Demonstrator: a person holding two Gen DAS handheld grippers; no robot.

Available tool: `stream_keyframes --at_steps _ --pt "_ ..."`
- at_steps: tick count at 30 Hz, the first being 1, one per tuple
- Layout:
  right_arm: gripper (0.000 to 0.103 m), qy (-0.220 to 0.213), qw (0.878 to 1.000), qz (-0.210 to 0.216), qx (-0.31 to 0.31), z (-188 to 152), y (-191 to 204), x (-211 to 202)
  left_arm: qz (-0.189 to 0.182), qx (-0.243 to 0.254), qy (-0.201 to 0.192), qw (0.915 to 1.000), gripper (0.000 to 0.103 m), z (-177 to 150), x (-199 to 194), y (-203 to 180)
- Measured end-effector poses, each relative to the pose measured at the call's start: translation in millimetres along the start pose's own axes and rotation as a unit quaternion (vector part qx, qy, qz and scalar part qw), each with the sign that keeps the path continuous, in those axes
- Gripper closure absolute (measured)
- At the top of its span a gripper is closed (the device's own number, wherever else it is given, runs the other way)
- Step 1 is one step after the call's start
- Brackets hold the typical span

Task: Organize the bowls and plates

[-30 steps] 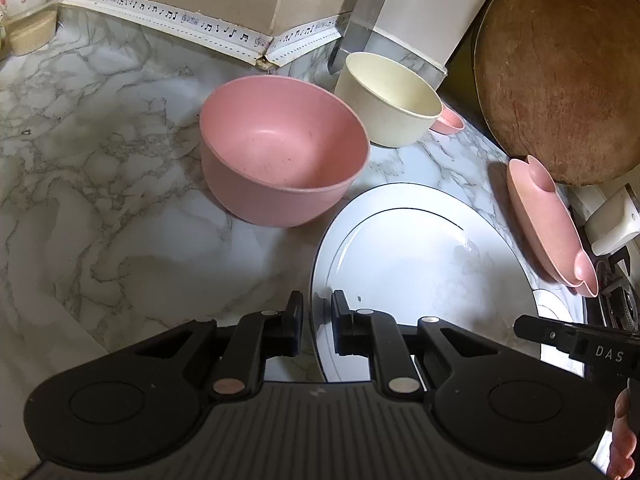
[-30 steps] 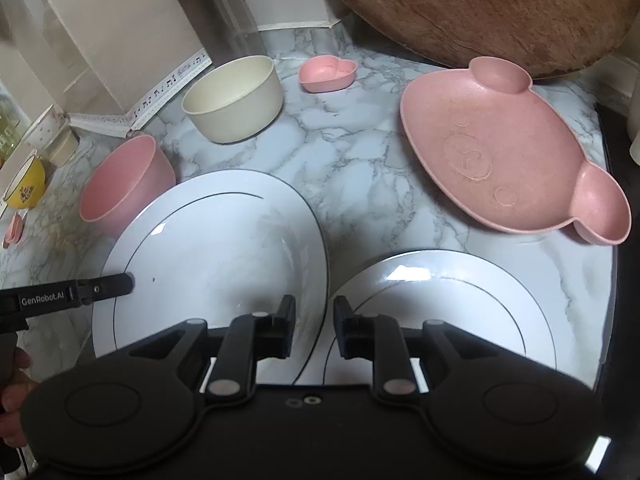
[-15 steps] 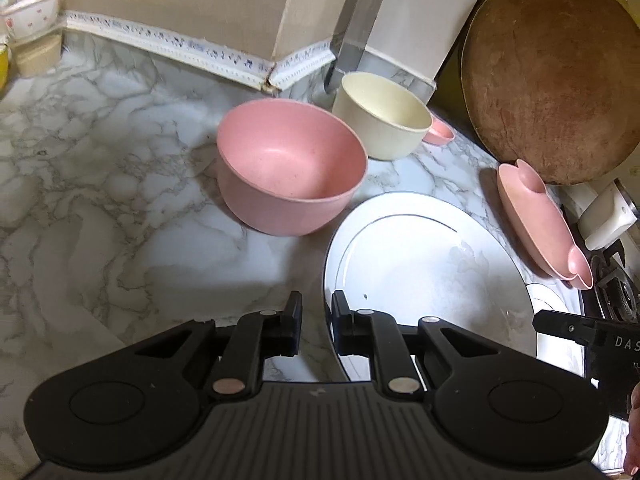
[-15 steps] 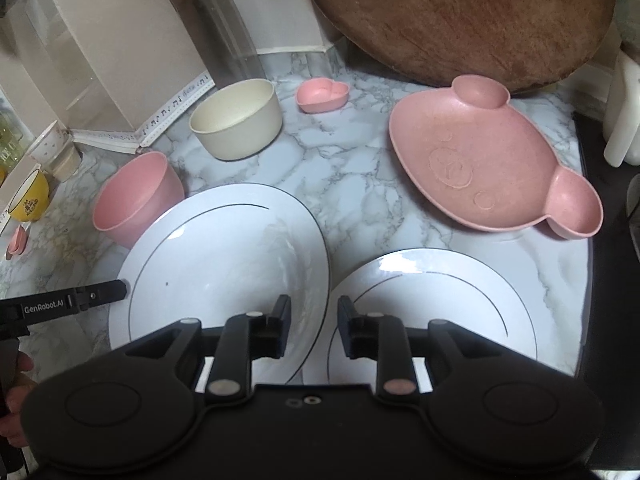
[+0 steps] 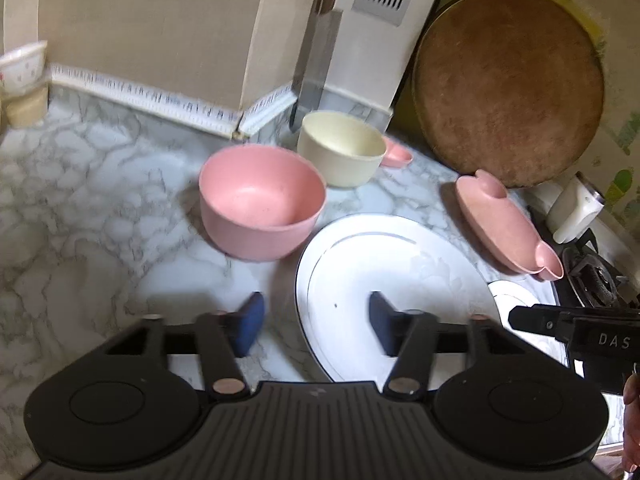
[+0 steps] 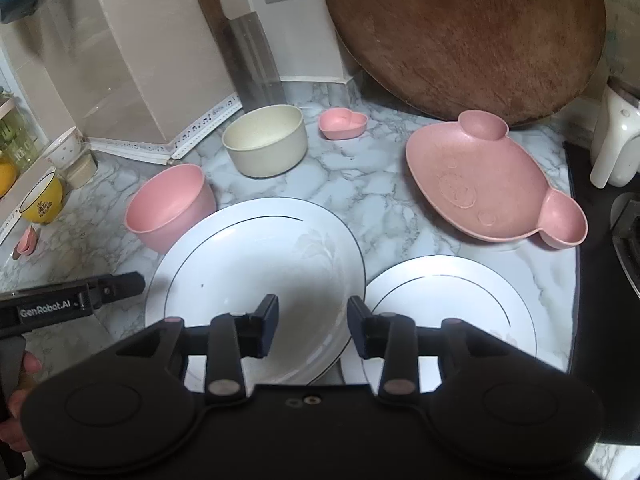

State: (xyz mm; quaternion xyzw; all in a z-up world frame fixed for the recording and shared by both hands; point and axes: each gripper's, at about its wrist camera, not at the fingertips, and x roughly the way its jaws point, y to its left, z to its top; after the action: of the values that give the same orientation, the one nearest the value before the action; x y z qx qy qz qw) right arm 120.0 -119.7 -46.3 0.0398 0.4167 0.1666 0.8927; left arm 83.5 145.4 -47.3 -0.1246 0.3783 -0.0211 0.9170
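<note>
A large white plate (image 5: 400,276) (image 6: 256,272) lies on the marble counter, its right edge over a smaller white plate (image 6: 452,312). My left gripper (image 5: 316,322) hovers above the large plate's left rim. Its jaws are opening wide and the pads touch nothing. My right gripper (image 6: 313,320) hangs over the plate's right edge, jaws opening too, gripping nothing. A pink bowl (image 5: 260,208) (image 6: 172,204) stands at the plate's far left. A cream bowl (image 5: 340,148) (image 6: 266,140) and a pink heart dish (image 6: 343,123) are behind. A pink bear-shaped plate (image 6: 480,184) lies right.
A cleaver (image 6: 256,64) and a round wooden board (image 6: 468,32) lean on the back wall. A yellow bowl (image 6: 42,200) and small cups stand at the far left. A white jug (image 6: 612,148) and the stove (image 5: 592,276) border the counter's right side.
Both grippers went from nearly shut at the large plate's rims to open, the left much wider. Both have lifted and drawn back from the plate.
</note>
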Motion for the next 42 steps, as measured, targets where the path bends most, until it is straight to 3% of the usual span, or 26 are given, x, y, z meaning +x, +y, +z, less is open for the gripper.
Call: stream_keyframes --at_steps 6,10,16,27,33,42 --pt "0.039 -0.017 1.0 -0.011 0.002 -10.1 10.9 -14.1 -0.021 0.025 -0.005 0.9994 0.042 -2.9 -9.2 -5.9" --pt "0.037 -0.028 0.999 -0.019 0.0 -16.8 17.9 -25.3 -0.035 0.044 -0.009 0.9984 0.035 -6.4 -14.6 -12.5" --pt "0.022 -0.046 0.998 -0.037 0.006 -24.2 21.7 -41.9 -0.05 0.068 -0.021 0.9962 0.028 -10.9 -22.5 -21.4" --pt "0.001 -0.059 0.996 -0.063 0.001 -30.1 20.4 -63.2 -0.045 0.081 -0.03 0.9952 0.023 -12.6 -28.8 -35.3" --pt "0.001 -0.065 0.996 -0.064 -0.012 -30.0 6.5 -69.1 -0.046 0.063 -0.018 0.9968 0.023 -13.4 -23.8 -47.8" --pt "0.001 -0.055 0.997 -0.049 -0.019 -27.6 -45.5 -71.7 -0.021 0.046 0.012 0.9987 0.023 -24.2 -6.5 -95.5"
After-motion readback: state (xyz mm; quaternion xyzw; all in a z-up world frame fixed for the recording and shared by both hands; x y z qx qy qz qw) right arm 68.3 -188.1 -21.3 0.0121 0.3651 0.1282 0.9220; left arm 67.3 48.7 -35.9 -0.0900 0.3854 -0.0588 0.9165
